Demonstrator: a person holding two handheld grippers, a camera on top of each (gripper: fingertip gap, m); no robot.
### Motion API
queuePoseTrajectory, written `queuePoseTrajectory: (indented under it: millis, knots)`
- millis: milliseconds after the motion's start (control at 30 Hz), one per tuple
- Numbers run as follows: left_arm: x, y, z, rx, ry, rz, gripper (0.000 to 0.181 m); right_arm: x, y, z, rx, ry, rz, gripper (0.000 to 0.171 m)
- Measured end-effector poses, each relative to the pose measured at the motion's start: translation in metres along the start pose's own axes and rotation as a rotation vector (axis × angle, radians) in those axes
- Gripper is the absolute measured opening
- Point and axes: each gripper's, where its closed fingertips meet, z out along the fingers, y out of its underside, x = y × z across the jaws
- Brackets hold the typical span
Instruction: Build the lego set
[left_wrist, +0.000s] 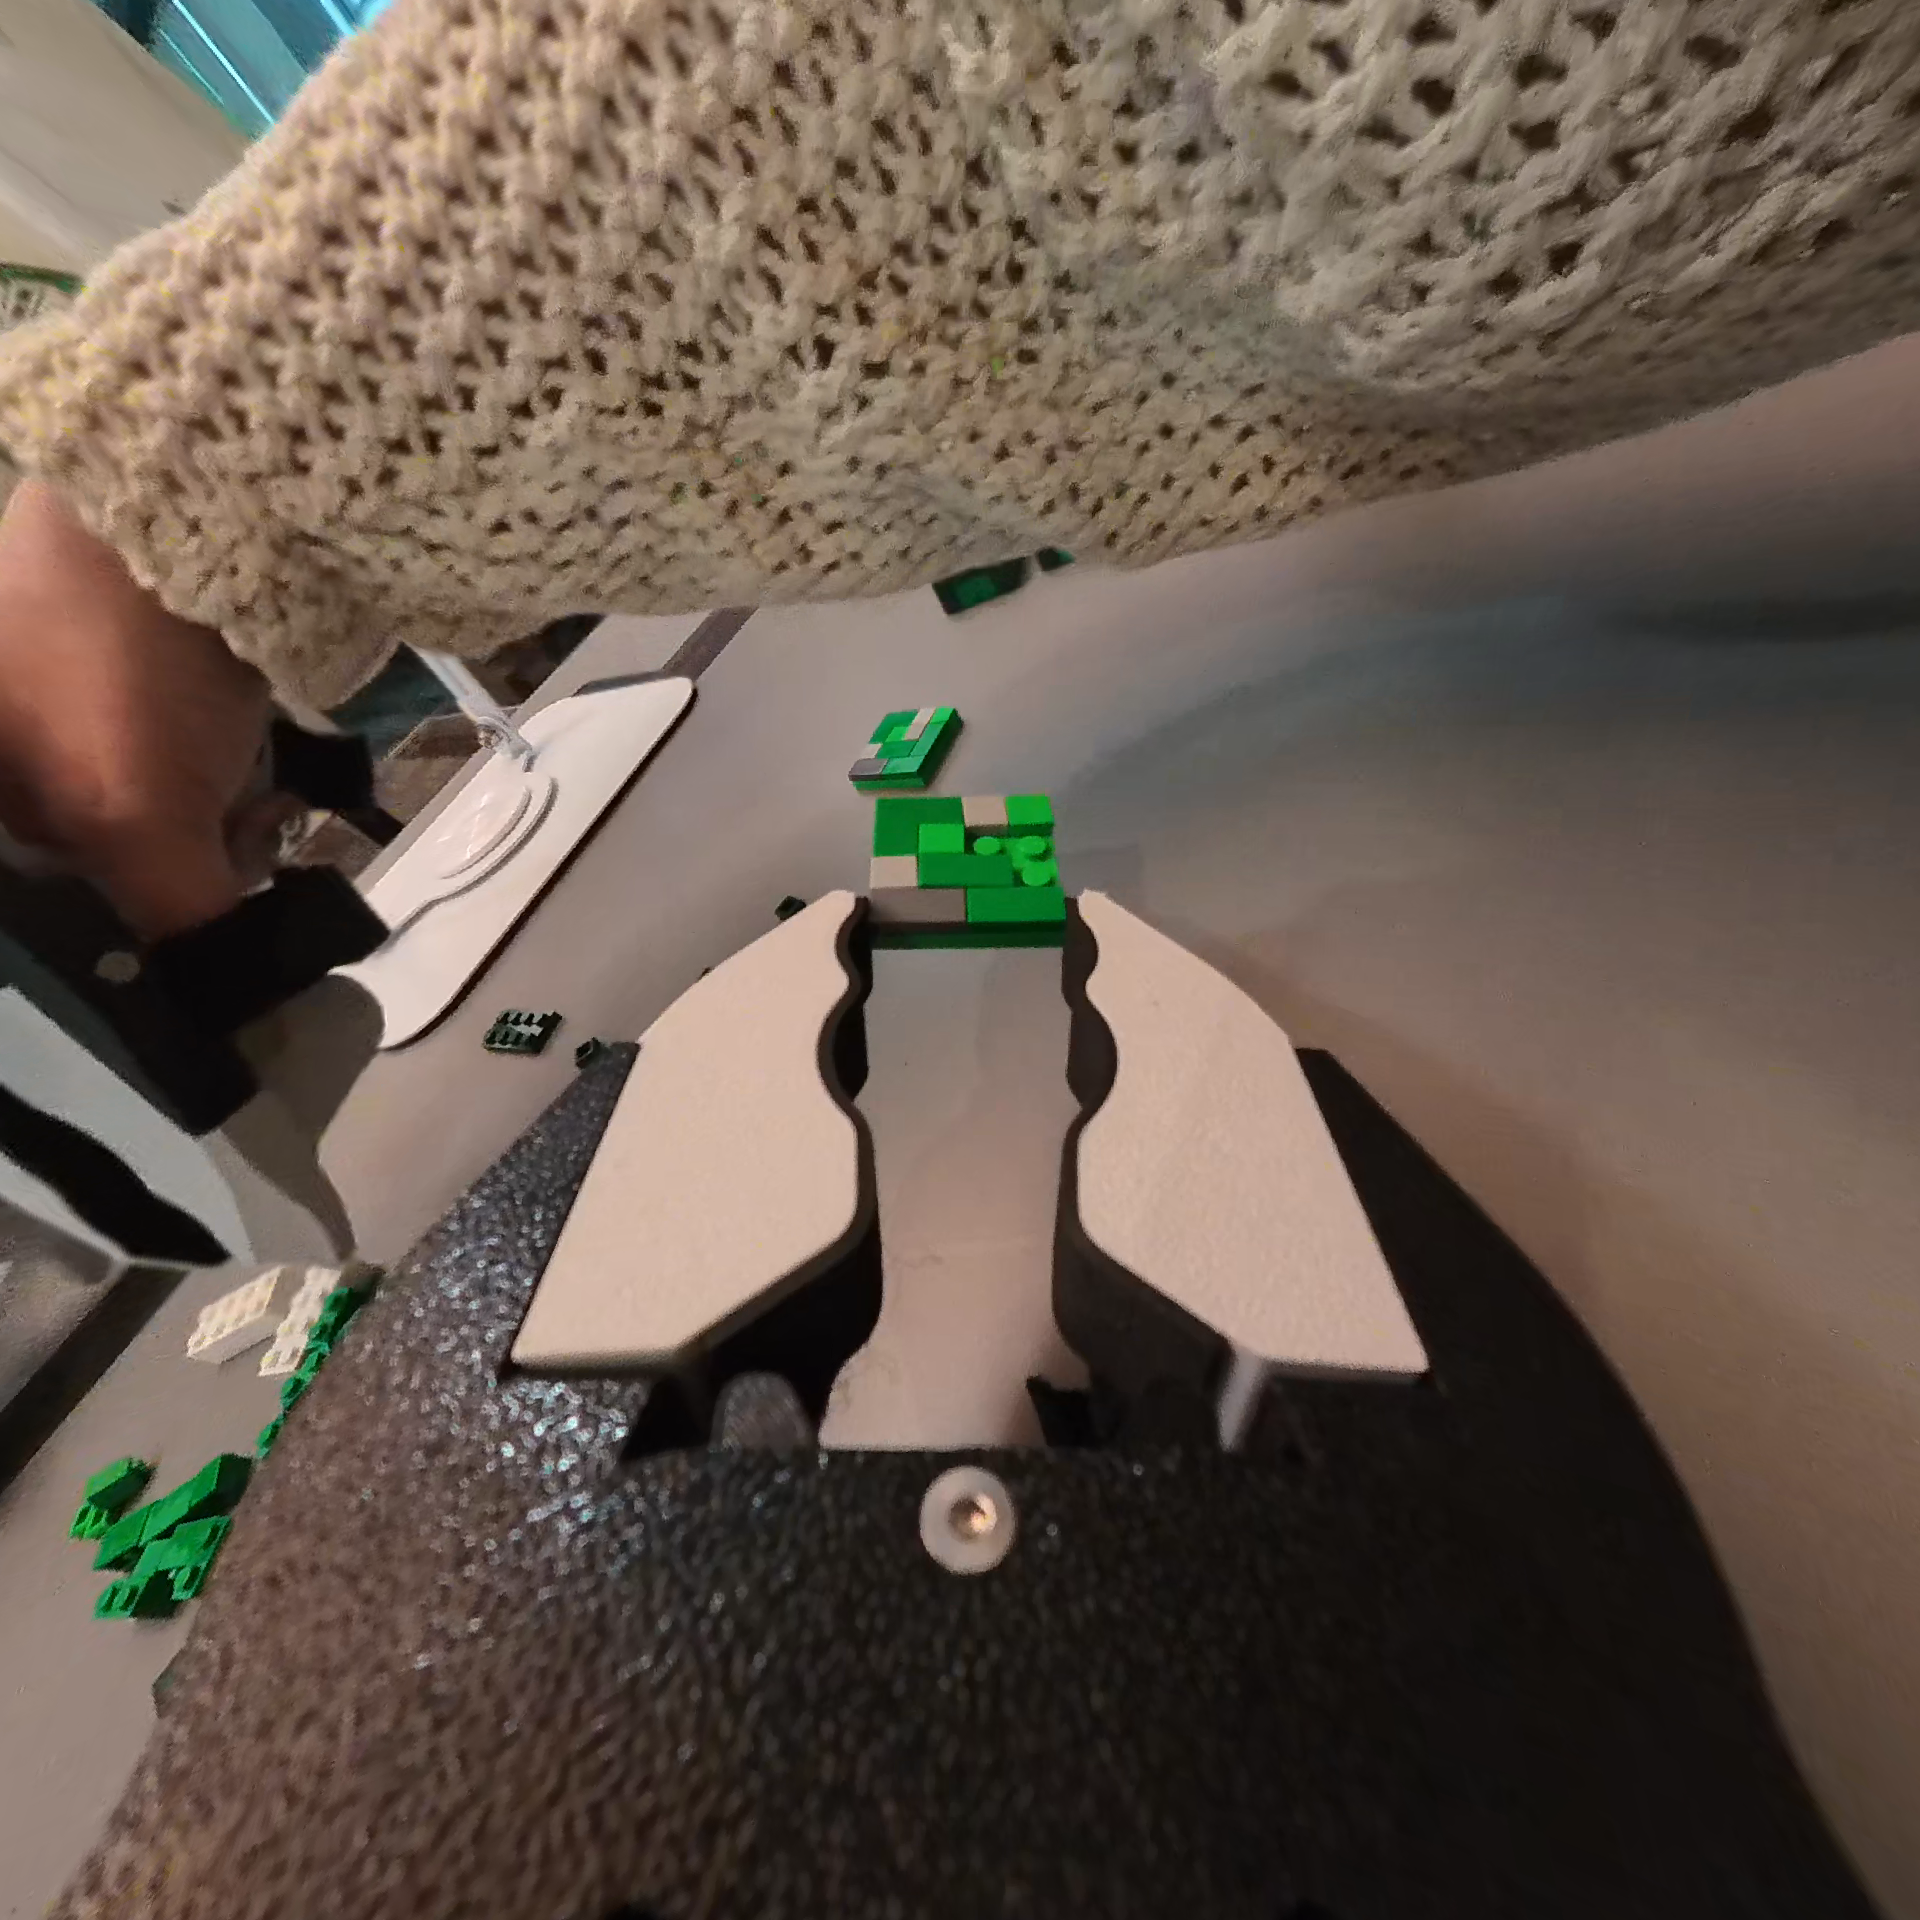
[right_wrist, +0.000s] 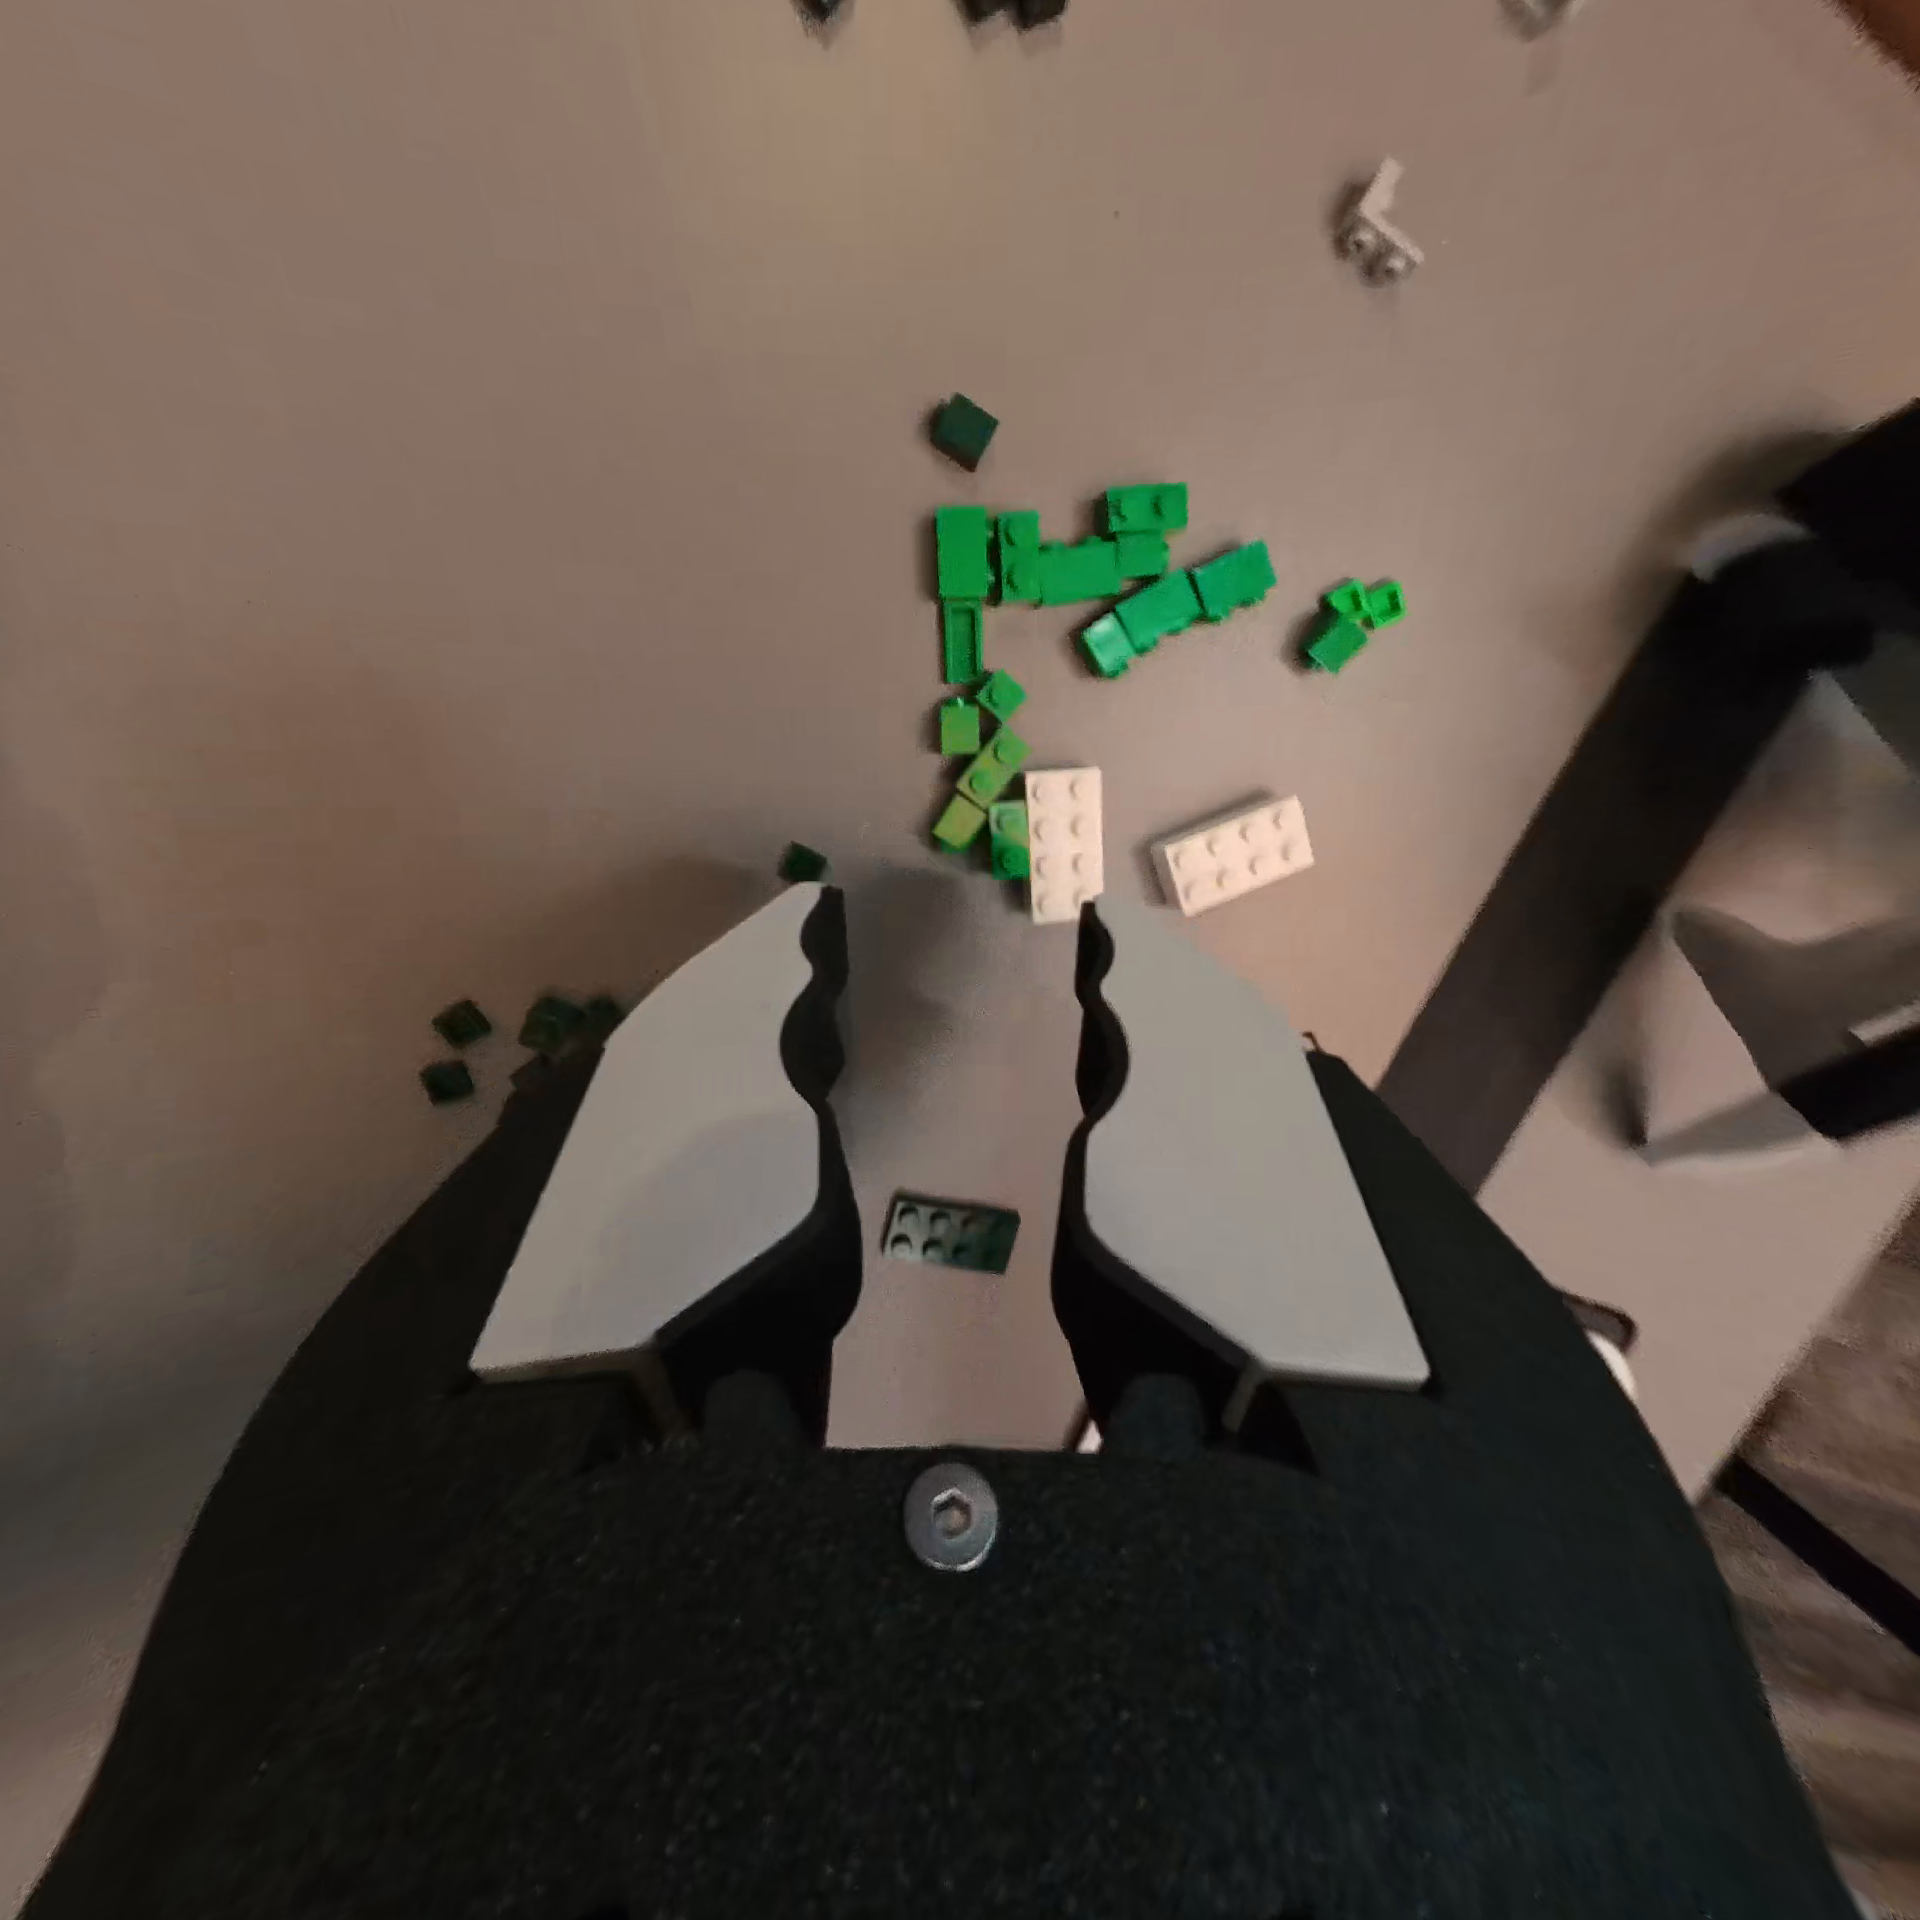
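The grey table carries everything, and the green tiled panel serves as the landmark. Above and across it, filling the top of the left wrist view, stretches a cream knitted sleeve, whose hand grips the other tool to the panel's left. Left of the panel lies a white flat stand base. The left gripper has its jaws apart, the tips flanking the panel's near edge; whether they touch it I cannot tell. Just beyond the panel sits a smaller tiled panel, and farther off, under the sleeve, a dark green plate. The loose stock lies well to the panel's near left. Seen from the right wrist view, the right gripper hangs with jaws spread and empty over a dark green plate with studs, with two white bricks just past its tips, a cluster of green bricks beyond them, and a few tiny dark green pieces beside its left finger. The pieces are, by my judgement, light, rigid and smooth plastic, likely to skate on the table or pop out of a skewed pinch; the panel is best taken by its two opposite side edges, squarely, since pressure on the top tiles could loosen them.
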Motion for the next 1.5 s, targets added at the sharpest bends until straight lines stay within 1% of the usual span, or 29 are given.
queuePoseTrajectory:
  millis: [100,200,300,333,367,400,433,533,633,733,833,967,1100,1300,1400,1500]
  knots:
    - [0.0,0.0,-0.001,0.004,0.016,-0.017,0.035,0.005,-0.001,-0.022,0.078,0.161,0.053,0.035]
    - [-0.003,-0.002,-0.002,0.017,0.017,-0.051,0.035,0.01,-0.002,-0.053,0.215,0.373,0.15,0.033]
    - [-0.004,-0.002,-0.003,0.023,0.04,-0.099,0.035,0.003,0.001,-0.091,0.434,0.604,0.266,0.033]
    - [-0.003,-0.003,-0.004,0.023,0.06,-0.124,0.035,-0.003,0.002,-0.104,0.55,0.664,0.339,0.031]
    - [-0.003,-0.003,-0.005,0.029,0.073,-0.153,0.035,-0.015,0.003,-0.112,0.671,0.685,0.405,0.029]
    - [-0.005,-0.004,-0.006,0.041,0.076,-0.182,0.035,-0.028,0.006,-0.117,0.756,0.7,0.456,0.029]
    - [-0.008,-0.006,-0.007,0.054,0.077,-0.206,0.035,-0.038,0.016,-0.12,0.796,0.743,0.503,0.029]
    - [-0.012,-0.008,-0.01,0.08,0.081,-0.256,0.035,-0.066,0.056,-0.117,0.75,0.933,0.563,0.026]
    - [-0.012,-0.008,-0.01,0.086,0.084,-0.264,0.035,-0.095,0.084,-0.118,0.726,1.068,0.58,0.022]
    - [-0.01,-0.008,-0.01,0.079,0.087,-0.247,0.035,-0.114,0.098,-0.129,0.813,1.199,0.61,0.016]
    - [-0.009,-0.007,-0.009,0.071,0.086,-0.239,0.035,-0.116,0.095,-0.142,0.839,1.252,0.545,0.014]
    - [-0.008,-0.006,-0.008,0.061,0.076,-0.222,0.035,-0.111,0.095,-0.131,0.818,1.206,0.561,0.012]
    - [-0.005,-0.005,-0.006,0.045,0.064,-0.187,0.035,-0.116,0.089,-0.137,0.861,1.22,0.511,0.009]
    - [-0.003,-0.004,-0.005,0.033,0.052,-0.152,0.035,-0.112,0.105,-0.154,0.903,1.324,0.582,0.009]
    - [-0.003,-0.004,-0.006,0.033,0.042,-0.144,0.035,-0.114,0.11,-0.159,0.959,1.314,0.621,0.008]
    - [-0.003,-0.004,-0.006,0.036,0.036,-0.138,0.035,-0.113,0.111,-0.158,0.961,1.31,0.636,0.008]
